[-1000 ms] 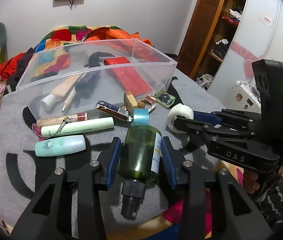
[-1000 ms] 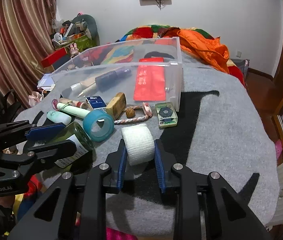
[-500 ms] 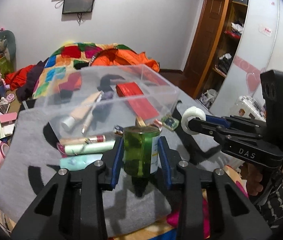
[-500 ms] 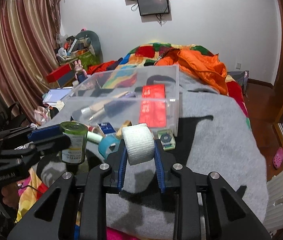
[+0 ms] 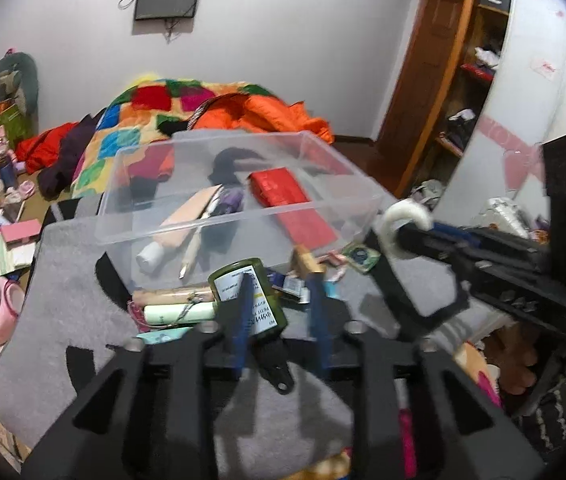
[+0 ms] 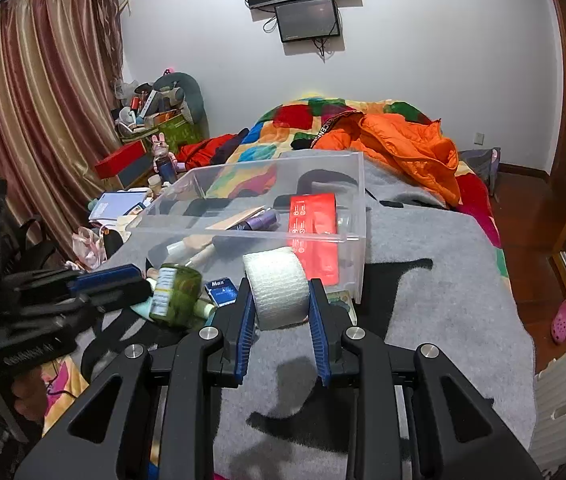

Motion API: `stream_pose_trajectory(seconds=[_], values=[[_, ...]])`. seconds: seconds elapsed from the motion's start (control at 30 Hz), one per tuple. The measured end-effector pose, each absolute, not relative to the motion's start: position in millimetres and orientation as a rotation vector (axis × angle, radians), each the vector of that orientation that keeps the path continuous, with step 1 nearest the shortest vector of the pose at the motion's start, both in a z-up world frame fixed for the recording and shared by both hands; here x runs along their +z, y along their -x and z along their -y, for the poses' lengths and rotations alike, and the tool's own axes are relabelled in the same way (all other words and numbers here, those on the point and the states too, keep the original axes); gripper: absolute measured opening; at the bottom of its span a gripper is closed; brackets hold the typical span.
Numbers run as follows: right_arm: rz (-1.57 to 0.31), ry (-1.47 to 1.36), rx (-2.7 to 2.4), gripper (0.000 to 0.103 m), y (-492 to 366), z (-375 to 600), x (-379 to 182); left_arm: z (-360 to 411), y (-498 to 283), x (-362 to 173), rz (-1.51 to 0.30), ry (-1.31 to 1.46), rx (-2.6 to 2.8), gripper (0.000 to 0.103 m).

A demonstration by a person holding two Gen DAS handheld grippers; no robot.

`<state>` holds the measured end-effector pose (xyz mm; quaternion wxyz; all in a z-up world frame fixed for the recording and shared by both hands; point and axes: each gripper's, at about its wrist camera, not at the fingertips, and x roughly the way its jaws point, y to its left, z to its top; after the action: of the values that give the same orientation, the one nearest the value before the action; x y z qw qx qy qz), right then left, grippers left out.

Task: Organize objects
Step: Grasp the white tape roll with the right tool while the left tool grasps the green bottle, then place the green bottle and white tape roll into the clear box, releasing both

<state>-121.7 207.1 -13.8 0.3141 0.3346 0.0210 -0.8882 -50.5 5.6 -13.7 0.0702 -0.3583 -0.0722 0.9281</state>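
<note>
My left gripper point(image 5: 279, 312) holds a green glass bottle point(image 5: 249, 300) with a white label. The bottle has tilted left and sits askew between the blue pads. It also shows in the right wrist view point(image 6: 175, 294). My right gripper point(image 6: 279, 312) is shut on a white tape roll point(image 6: 277, 290), raised above the grey blanket; the roll shows in the left wrist view point(image 5: 403, 216). A clear plastic bin point(image 5: 239, 216) stands just ahead, holding a red packet point(image 6: 313, 220), a tube and a dark item.
Loose items lie on the grey blanket point(image 6: 443, 280) in front of the bin: pale tubes point(image 5: 179, 312), a blue box point(image 6: 221, 290), a small green case point(image 5: 361, 256). A colourful quilt and orange jacket point(image 6: 403, 148) lie behind. Clutter fills the floor at left.
Both grippers have risen and moved toward the bin. The green bottle has slipped from upright to tilted left in my left gripper. The tape roll stays gripped.
</note>
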Motion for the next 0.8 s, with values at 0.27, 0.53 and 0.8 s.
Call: stream_pose_trajectory(seconds=[0.27, 0.53, 0.8], values=[[-0.029, -0.845, -2.368, 0.023, 133.9, -206.4, -2.7, 7.9, 71.2, -46.2, 0.273, 1.209, 2.789, 0.044], [-0.067, -0.831, -2.390, 0.023, 157.0, -188.4, 4.1, 4.8, 78.1, -53.9, 0.284, 1.207, 2.766, 0.043], [-0.115, -0.836, -2.399, 0.023, 180.3, -168.7, 8.3, 14.7, 67.5, -22.6, 0.321, 1.091, 2.791, 0.041]])
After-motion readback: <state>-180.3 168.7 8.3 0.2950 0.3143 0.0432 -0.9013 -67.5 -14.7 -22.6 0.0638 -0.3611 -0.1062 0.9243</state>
